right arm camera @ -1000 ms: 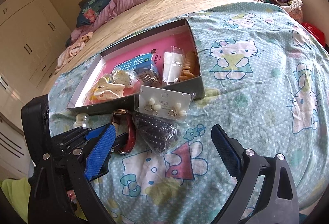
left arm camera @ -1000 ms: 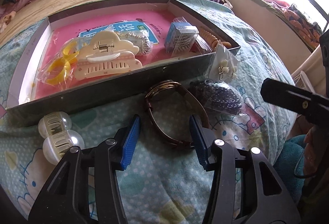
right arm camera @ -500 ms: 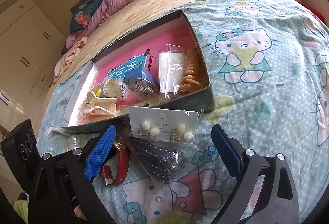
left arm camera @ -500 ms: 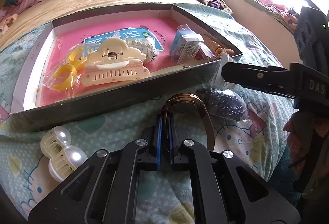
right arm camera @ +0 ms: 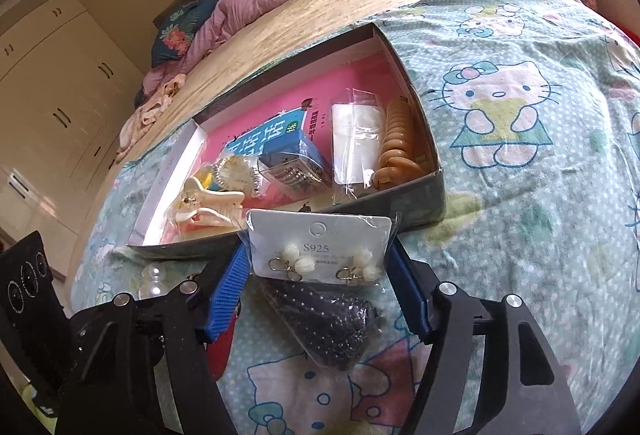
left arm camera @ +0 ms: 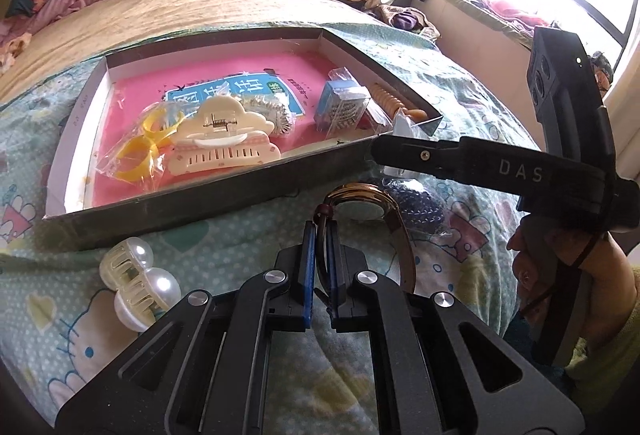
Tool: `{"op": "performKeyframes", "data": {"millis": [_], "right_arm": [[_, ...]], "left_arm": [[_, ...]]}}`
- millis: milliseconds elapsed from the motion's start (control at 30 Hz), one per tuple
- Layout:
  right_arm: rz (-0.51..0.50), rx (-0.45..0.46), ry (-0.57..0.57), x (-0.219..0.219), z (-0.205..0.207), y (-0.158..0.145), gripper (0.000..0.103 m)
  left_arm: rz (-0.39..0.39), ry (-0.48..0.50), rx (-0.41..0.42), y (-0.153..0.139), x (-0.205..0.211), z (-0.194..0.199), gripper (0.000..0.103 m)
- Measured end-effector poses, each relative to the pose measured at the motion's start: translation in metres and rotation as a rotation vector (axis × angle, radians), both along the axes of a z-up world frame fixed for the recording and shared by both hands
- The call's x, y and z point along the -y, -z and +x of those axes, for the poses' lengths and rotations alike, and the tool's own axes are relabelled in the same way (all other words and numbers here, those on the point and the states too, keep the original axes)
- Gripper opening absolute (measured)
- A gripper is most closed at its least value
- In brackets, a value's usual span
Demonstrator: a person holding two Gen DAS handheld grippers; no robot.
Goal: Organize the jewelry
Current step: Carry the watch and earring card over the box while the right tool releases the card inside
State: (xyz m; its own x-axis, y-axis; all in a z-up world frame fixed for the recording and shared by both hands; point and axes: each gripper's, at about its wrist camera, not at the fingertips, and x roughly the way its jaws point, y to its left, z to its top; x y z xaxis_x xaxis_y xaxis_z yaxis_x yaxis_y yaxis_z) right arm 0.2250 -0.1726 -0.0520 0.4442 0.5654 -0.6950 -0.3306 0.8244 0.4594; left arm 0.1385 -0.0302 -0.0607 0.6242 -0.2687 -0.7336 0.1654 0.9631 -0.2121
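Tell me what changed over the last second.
The left hand-held gripper went from open around the watch strap to shut on it. The right hand-held gripper moved forward and narrowed until its fingers flank the earring card, though a firm grip isn't clear. The box, its contents and the pearl clip stayed put.

Earring card (right arm camera: 320,249) before box (right arm camera: 400,203)
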Motion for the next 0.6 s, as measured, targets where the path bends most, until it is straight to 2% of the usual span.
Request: {"op": "performKeyframes", "data": {"millis": [333,600], "right_arm": [[0.055,0.06,-0.023,0.017,-0.029,-0.026,0.065],[0.045,0.149,-0.086,-0.002,-0.05,-0.056,0.065]], "left_arm": [[-0.013,-0.035,0.072,-0.034,-0.016,-0.012,0.0],[-0.008,-0.093,0.121,-0.052,-0.039,-0.017,0.0]]}}
